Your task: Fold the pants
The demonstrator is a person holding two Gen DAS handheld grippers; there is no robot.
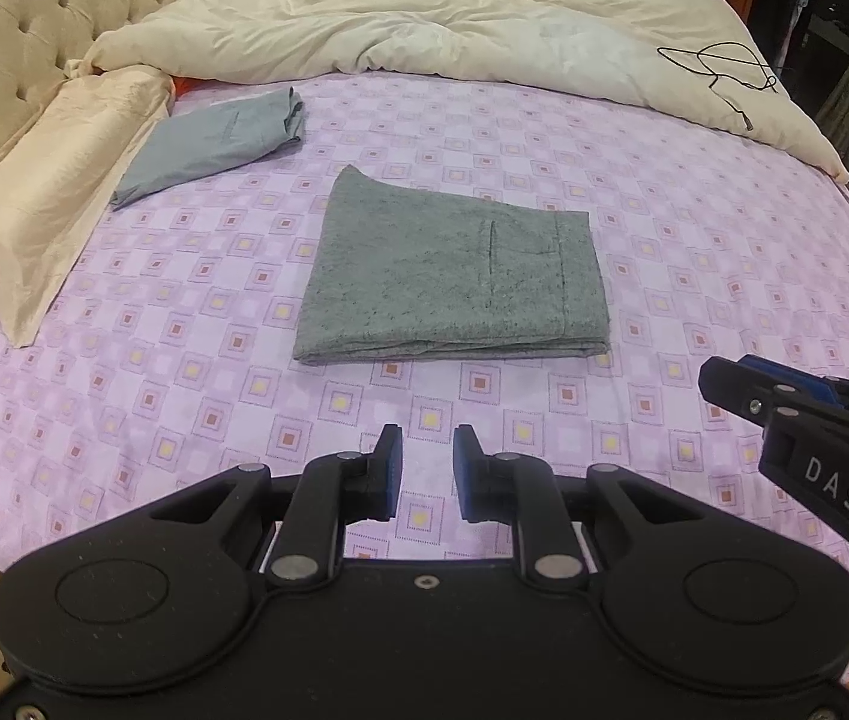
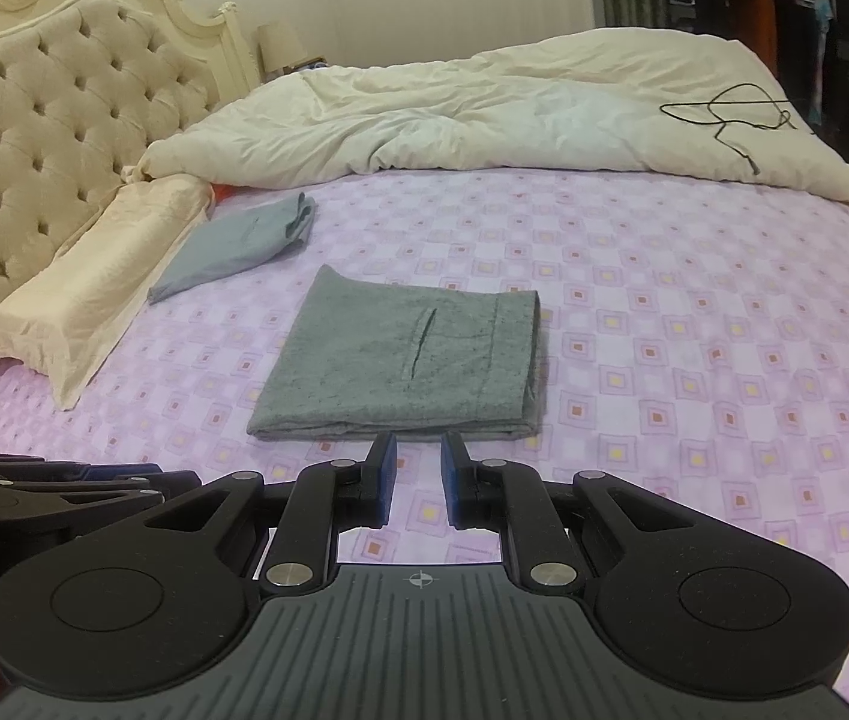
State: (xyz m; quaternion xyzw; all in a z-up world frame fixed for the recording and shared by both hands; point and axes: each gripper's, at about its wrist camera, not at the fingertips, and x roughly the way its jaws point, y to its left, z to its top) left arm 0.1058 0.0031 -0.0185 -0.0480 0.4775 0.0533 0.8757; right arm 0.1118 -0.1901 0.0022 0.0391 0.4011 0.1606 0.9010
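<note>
Both tongs, left (image 1: 427,468) and right (image 2: 418,474), slightly parted, empty; right casing reads "DAS"; pants (image 1: 454,276) folded.

Two folded garments lie on the bed: one grey pants (image 1: 454,270) and one blue-grey piece (image 1: 220,141). One pillow (image 1: 46,204), one duvet (image 1: 424,18), one cable (image 1: 718,69).

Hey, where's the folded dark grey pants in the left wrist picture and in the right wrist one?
Left wrist: folded dark grey pants lie centre frame, beyond the open left gripper.
Right wrist: pants sit centre-left, just past the open right gripper.
Shared landmark: the lighter folded garment beside the pillow, up-left of the pants.
</note>
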